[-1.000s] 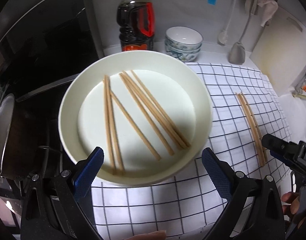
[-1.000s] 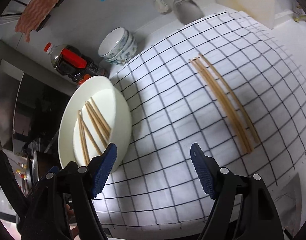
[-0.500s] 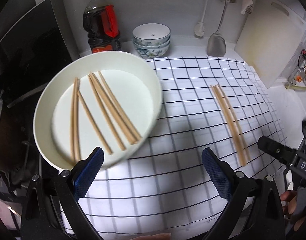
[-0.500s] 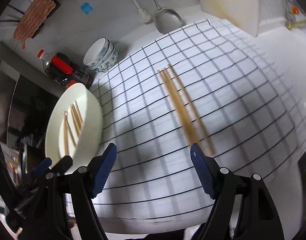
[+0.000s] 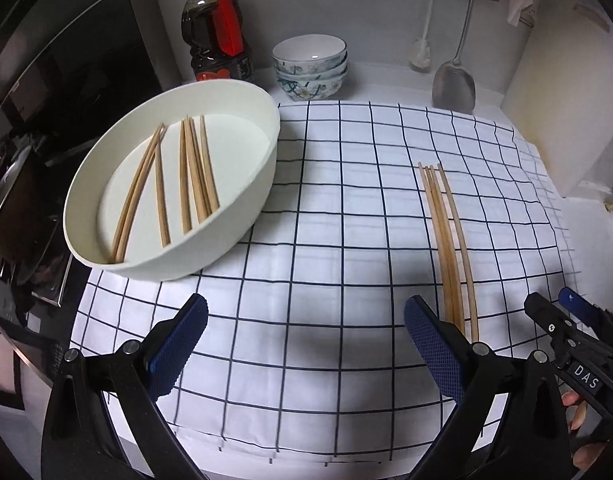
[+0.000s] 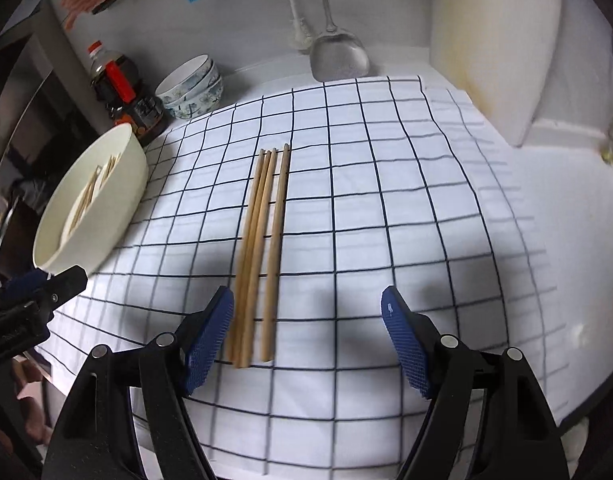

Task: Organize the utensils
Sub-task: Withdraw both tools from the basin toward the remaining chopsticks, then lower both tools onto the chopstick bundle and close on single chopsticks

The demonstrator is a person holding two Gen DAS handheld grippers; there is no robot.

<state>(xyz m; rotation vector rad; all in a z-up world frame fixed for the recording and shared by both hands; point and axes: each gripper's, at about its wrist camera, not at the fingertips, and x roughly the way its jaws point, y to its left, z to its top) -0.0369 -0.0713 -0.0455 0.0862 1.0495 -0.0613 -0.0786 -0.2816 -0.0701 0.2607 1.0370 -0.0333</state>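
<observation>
Cream round bowl [image 5: 170, 184] on the left has loose wooden sticks inside; four slim bamboo chopsticks [image 6: 262, 248] lie side by side on my checked cloth [image 6: 386, 220]. Both my claws, left [image 5: 306, 344] and right [image 6: 306, 336], gape empty.

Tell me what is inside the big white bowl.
The white bowl holds loose wooden chopsticks, about six, lying flat on its bottom. Its near wall hides their lower ends.
</observation>
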